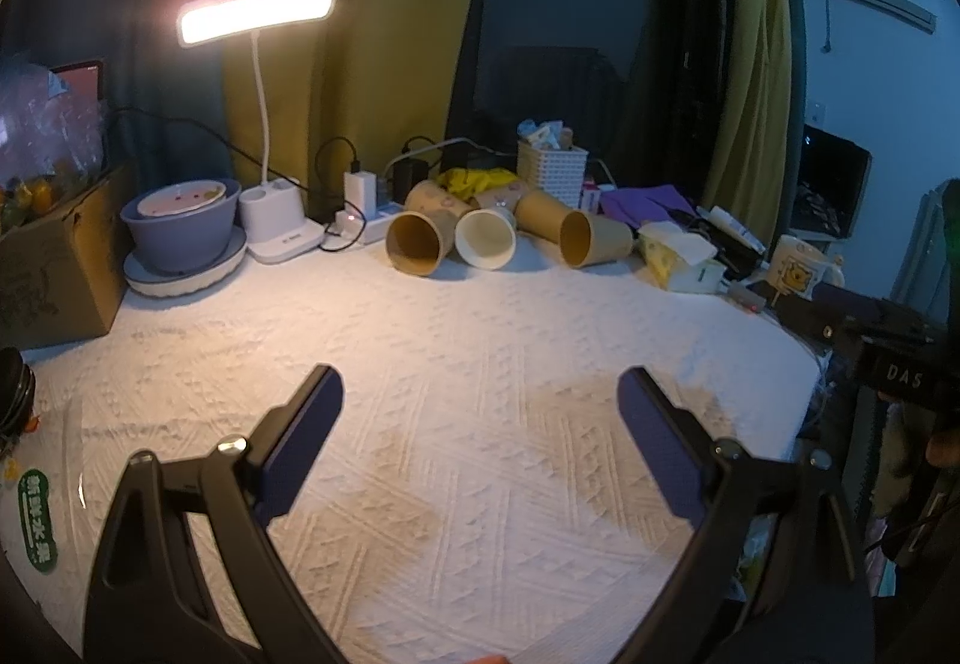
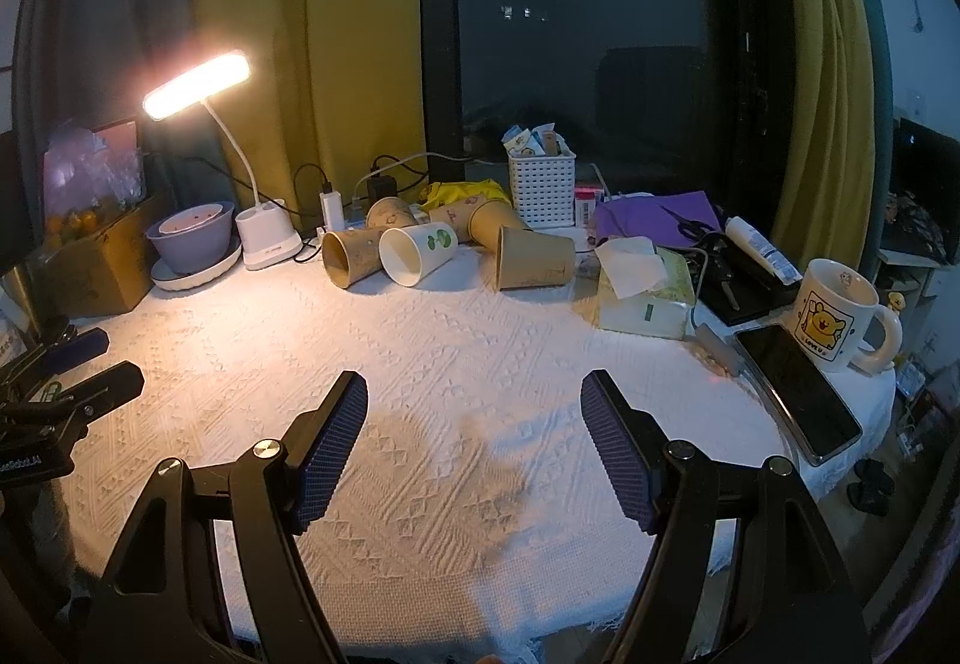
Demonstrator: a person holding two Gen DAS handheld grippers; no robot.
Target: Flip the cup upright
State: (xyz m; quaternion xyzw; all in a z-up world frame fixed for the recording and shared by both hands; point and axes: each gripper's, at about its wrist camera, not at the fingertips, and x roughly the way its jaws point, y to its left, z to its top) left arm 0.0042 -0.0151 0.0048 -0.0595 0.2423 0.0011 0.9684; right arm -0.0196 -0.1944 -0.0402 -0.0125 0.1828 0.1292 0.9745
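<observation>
Dim room, lamp-lit table (image 2: pixel 456 364) under white textured cloth. Right claw (image 2: pixel 474 439) and left claw (image 1: pixel 480 442) both spread, empty. Well ahead: toppled brown paper cups (image 2: pixel 351 259), white paper cup (image 2: pixel 414 253), touching. Risk: grabbing one rolls neighbours; thin wall crushes.

Both wrist views low over the tablecloth (image 1: pixel 480 364), facing the window, sharing the tipped cups (image 2: pixel 414 256).

Matt paper cups (image 2: pixel 534 259), rough woven white tablecloth (image 2: pixel 480 364), glossy ceramic mug (image 2: pixel 840 322), ribbed tongs pads (image 2: pixel 330 454)
</observation>
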